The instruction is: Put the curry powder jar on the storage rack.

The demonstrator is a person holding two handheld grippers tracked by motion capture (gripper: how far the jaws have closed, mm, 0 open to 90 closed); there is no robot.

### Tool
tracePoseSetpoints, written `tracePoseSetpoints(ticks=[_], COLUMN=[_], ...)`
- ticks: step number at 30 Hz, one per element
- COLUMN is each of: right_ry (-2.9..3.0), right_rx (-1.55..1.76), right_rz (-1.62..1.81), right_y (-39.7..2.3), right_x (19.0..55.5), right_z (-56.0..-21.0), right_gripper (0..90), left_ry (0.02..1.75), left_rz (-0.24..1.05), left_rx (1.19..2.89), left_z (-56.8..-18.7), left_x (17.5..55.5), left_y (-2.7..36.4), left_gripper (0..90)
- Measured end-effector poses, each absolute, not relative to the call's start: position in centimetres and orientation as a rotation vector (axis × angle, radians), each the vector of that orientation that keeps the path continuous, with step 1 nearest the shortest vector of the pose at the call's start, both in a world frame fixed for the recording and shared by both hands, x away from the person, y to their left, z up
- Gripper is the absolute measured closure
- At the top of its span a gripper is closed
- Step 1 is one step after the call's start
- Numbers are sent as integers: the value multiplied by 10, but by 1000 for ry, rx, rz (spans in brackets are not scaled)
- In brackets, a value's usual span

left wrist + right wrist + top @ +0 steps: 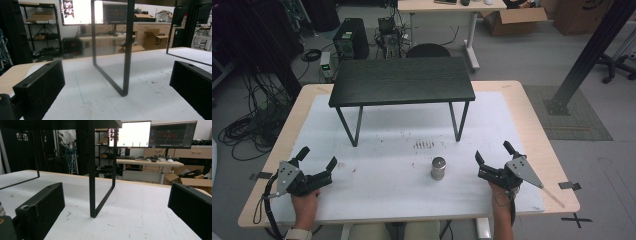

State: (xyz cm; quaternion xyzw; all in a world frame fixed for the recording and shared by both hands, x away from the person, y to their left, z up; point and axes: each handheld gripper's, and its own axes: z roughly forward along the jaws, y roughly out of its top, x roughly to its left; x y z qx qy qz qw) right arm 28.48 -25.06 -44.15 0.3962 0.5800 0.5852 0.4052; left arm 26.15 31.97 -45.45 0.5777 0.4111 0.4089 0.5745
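**K:** Fingers on both grippers are spread wide, nothing between them. Left gripper [318,162] sits at the near left of the white mat [377,200], right gripper [493,157] at the near right. Both low, at about table level.

**M:** And the metal cylinder?

**K:** Metal cylinder [438,168] stands upright on the mat, near the front edge, right of centre. Right gripper is the closer one, near it but apart, no contact. Left one is well apart from it.

**M:** So progress?

**K:** My read: nothing started. Cylinder untouched, no grasp, both hands look parked at a start pose. Black shelf [402,80] stands behind on its wire legs, top bare, space underneath bare too. Whole pick and placement is still to do, likely by the right hand.

**M:** Any labels or print?

**K:** None readable on the cylinder or the grippers. Some faint dark marks on the mat beyond the cylinder, too small to make out. Right gripper view has two monitors [152,133] in the background; content is too blurred to read. Cardboard boxes [514,19] behind have no legible print.
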Motion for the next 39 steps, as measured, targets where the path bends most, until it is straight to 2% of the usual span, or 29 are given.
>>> tracePoseSetpoints(ticks=[21, 39], right_ry=[1539, 1634], right_rx=[927, 864], right_rz=[1586, 1617], right_y=[-229, -204], right_x=[270, 261], right_z=[-406, -402], right_gripper=[0, 0], left_ry=[964, 963], left_rz=[956, 956], left_rx=[1352, 1351], left_z=[-454, -454], left_x=[262, 261], left_y=[320, 320], left_gripper=[2, 2])
